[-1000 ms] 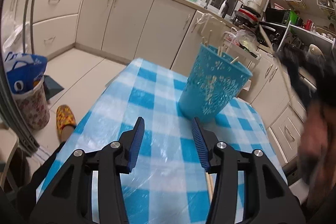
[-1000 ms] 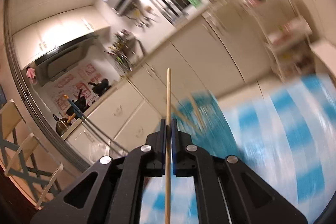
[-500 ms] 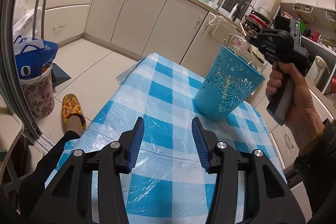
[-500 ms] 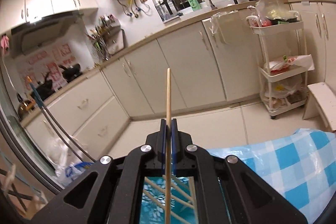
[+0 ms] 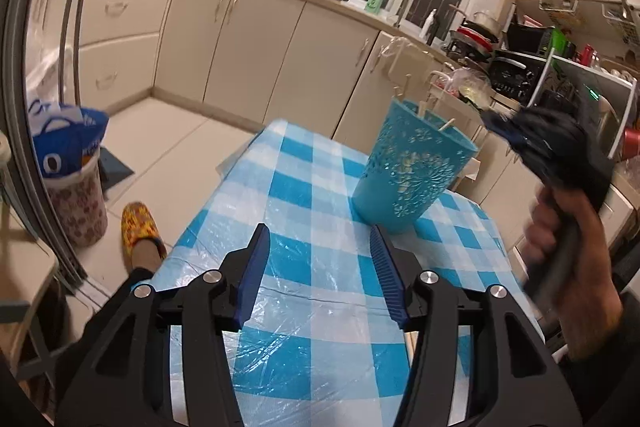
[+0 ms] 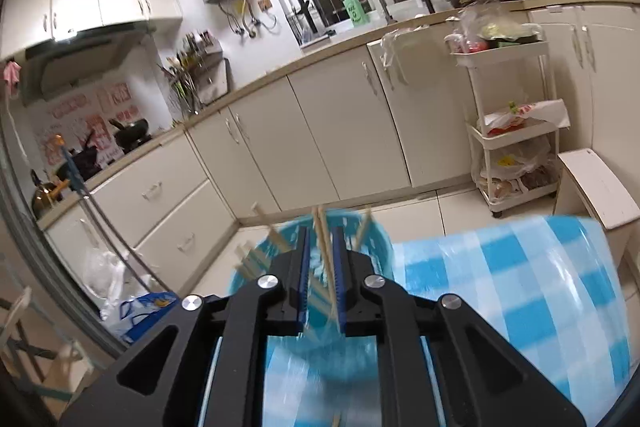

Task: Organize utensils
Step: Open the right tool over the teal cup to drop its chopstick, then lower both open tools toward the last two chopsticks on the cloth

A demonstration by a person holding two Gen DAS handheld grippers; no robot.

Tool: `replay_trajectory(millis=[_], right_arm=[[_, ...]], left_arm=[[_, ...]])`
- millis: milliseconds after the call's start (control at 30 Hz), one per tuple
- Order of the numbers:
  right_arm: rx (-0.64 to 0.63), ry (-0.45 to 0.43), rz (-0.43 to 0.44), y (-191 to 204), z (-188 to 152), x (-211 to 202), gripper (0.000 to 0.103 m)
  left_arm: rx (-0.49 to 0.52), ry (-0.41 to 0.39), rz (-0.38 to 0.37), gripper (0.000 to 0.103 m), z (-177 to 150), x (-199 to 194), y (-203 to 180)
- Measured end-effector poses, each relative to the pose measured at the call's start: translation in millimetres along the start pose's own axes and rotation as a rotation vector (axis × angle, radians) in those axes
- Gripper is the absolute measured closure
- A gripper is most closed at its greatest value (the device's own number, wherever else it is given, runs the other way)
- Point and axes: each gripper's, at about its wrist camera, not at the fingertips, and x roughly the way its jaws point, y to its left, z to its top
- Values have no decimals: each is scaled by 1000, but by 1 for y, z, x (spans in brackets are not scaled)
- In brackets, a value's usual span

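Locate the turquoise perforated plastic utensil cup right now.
The turquoise perforated cup stands on the blue-checked tablecloth, ahead-right of the left gripper and directly below the right gripper.

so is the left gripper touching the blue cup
Apart. The left wrist view shows the left gripper open, with checked tablecloth visible between its fingertips and the blue cup standing beyond them.

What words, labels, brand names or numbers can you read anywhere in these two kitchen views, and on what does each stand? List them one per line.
None can be read.
Green bottle by the sink: dark label print, too small.
Red-and-white posters behind the stove: lettering blurred.
Blue bag on the floor: white marks, no legible word.
Blue holder: cut-out flower pattern only, no text.
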Motion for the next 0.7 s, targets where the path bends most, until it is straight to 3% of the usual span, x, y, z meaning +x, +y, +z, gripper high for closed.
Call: replay_trajectory(millis=[100, 300, 567, 700], right_arm=[[8, 34, -9, -5, -32, -35, 86], [-10, 237, -52, -8, -115, -76, 85], [-55, 360, -44, 9, -142, -58, 85], [-95, 400, -40, 23, -152, -44, 76]], left_arm=[[15, -9, -6, 50, 0, -9, -5], [46, -40, -5, 48, -2, -31, -13], [102, -49, 28, 44, -3, -50, -23], [122, -43, 50, 40, -2, -55, -24]])
